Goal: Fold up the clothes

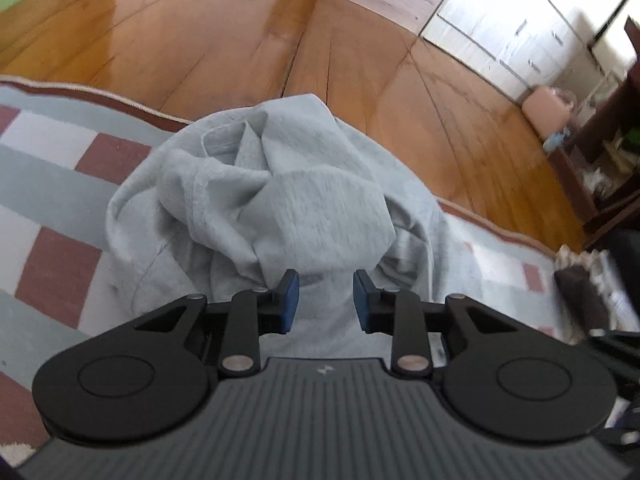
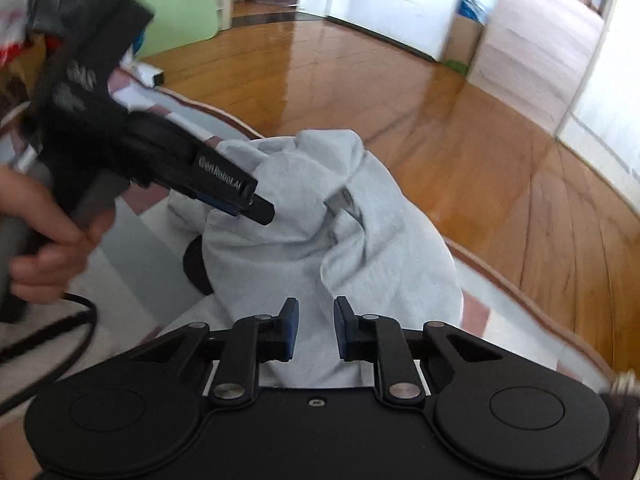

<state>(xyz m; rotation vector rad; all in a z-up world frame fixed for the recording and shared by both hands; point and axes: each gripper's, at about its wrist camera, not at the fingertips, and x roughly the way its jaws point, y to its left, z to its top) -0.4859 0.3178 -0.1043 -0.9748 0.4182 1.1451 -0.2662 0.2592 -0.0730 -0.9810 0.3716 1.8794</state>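
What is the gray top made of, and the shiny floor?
The gray top looks like soft cotton-type fleece: heathered flecks, a matte surface, thick rounded folds. The exact fibre cannot be told. The floor looks like varnished wood: orange-brown planks with seams, and glossy window reflections. The rug under the top looks like woven pile, though blur hides the weave.

Garment [image 1: 288, 200] ahead of the left hand-held gripper [image 1: 326, 300]: grey, soft, matt fleece-like cloth. Hand-held gripper body: matt black plastic, metal pivot pins. Floor [image 1: 240, 40] beyond: glossy varnished wood.
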